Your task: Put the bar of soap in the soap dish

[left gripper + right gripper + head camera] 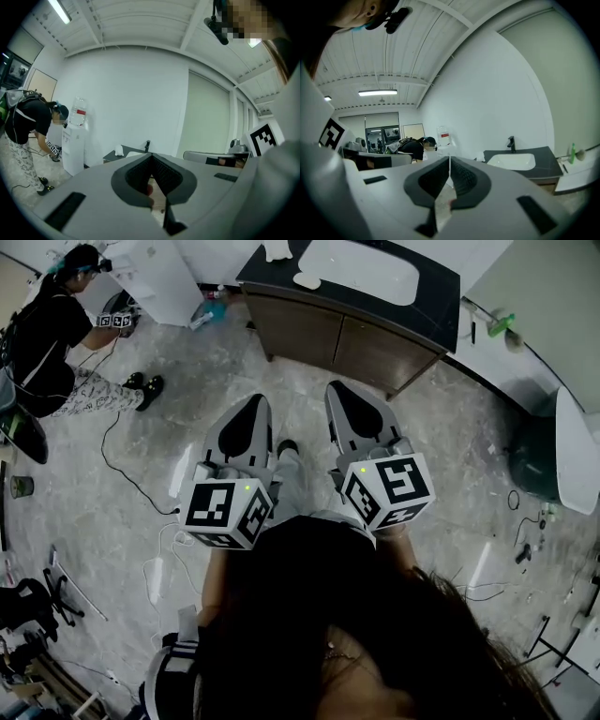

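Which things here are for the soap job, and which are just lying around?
For the job: left hand-held gripper, right hand-held gripper, both shut; sink counter.
Just lying about: floor cables, water dispenser, green bottle.

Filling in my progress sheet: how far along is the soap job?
Done: nothing visible yet. In hand: nothing. The left gripper and right gripper are both shut and empty, held above the floor, short of the vanity counter. Left: everything. Beside the basin lie small white items, too small to tell soap from dish. Reaching, grasping and placing all remain.
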Tool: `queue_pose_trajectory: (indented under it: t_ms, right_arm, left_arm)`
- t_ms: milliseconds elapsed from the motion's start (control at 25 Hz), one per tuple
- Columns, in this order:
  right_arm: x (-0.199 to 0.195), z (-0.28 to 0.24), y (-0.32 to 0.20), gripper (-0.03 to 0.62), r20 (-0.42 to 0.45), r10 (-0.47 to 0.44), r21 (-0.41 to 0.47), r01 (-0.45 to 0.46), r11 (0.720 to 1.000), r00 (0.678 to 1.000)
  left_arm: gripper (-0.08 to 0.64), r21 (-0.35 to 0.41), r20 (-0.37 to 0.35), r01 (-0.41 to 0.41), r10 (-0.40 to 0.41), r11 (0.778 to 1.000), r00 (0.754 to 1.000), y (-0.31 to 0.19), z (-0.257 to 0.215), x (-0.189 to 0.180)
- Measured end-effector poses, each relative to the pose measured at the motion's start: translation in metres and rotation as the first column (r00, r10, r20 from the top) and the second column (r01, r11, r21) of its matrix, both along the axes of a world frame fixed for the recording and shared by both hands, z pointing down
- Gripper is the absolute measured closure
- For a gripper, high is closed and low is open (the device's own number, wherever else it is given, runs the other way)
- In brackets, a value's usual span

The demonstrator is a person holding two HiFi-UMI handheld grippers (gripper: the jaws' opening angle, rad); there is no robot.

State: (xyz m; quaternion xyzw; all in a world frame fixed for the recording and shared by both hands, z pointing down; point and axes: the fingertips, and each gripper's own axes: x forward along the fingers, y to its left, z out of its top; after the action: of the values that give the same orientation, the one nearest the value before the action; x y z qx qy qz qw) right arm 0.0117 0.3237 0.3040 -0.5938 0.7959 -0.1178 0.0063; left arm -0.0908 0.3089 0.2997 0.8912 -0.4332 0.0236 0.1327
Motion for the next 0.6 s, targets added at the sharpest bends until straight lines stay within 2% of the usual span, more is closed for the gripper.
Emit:
queue_pose_trajectory:
  t_ms: [360, 600]
  right_arm:
    - [-0.003, -0.028, -0.150, 0.575, -0.026, 0.020, 0.032, -0.019, 0.999, 0.999]
    - [0.004, -0.018, -0.209, 0.574, -0.034, 0.028, -0.017, -0.029, 0.999, 0.999]
  left_arm:
    - [0.560, 0.034, -0.024, -0.054, 0.055, 0.998, 0.998, -0.148, -0.024, 0.004]
    - [0.560, -0.006, -0.032, -0.063, 0.063, 0.998, 0.998, -0.209, -0.015, 0.005]
